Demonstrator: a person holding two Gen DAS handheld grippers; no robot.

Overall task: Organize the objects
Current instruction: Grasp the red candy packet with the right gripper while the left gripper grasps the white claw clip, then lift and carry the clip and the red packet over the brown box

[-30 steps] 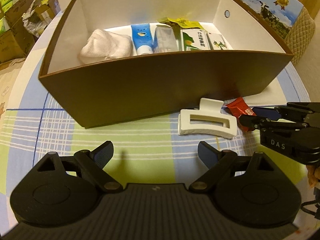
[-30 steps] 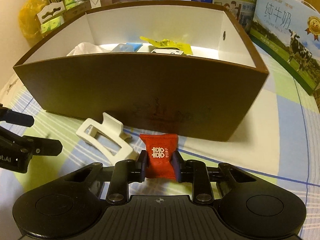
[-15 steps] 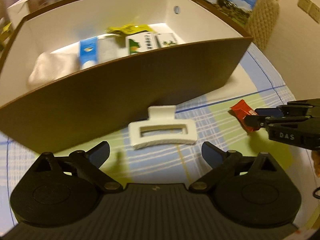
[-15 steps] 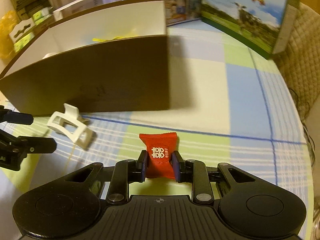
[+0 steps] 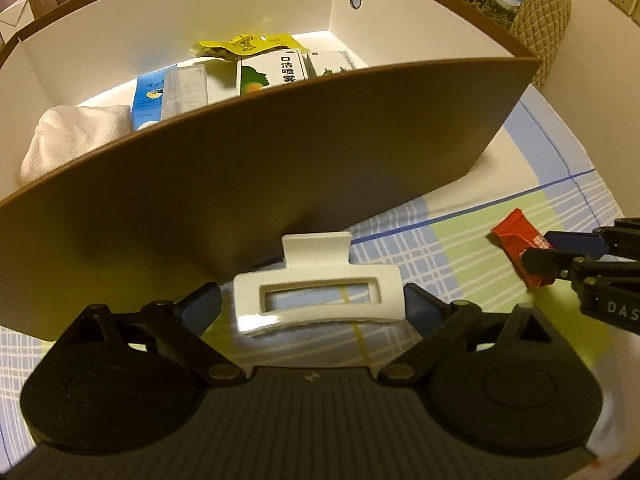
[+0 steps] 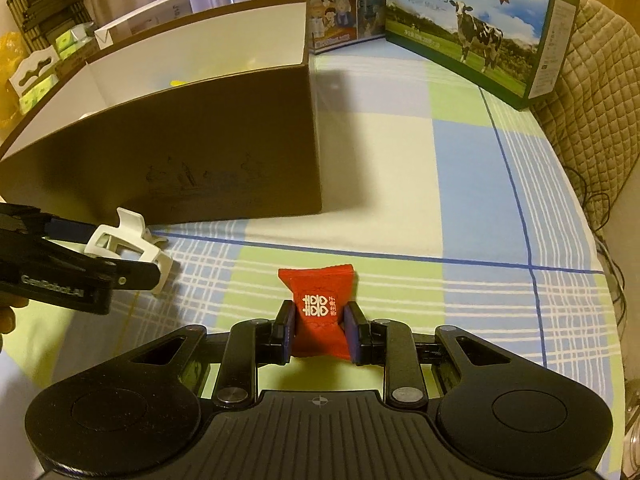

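A white hair claw clip (image 5: 316, 298) lies on the checked tablecloth just in front of the brown box (image 5: 280, 168). My left gripper (image 5: 312, 306) straddles the clip, and its jaws are closing, with a thin gap at the left pad. In the right wrist view the left gripper (image 6: 124, 252) flanks the clip (image 6: 120, 240) at the left edge. My right gripper (image 6: 320, 328) is shut on a red candy packet (image 6: 318, 304) and holds it over the cloth right of the box (image 6: 200, 152). The left wrist view shows that packet (image 5: 516, 240) at far right.
The white-lined box holds a white cloth (image 5: 72, 136), a blue tube (image 5: 148, 96), a green and white carton (image 5: 272, 70) and a yellow packet (image 5: 244, 44). Milk cartons (image 6: 472, 24) stand at the back right beside a quilted chair (image 6: 592, 92).
My left gripper has moved in over the clip, which now lies between its fingers. My right gripper carried the red packet to the right, away from the box front.
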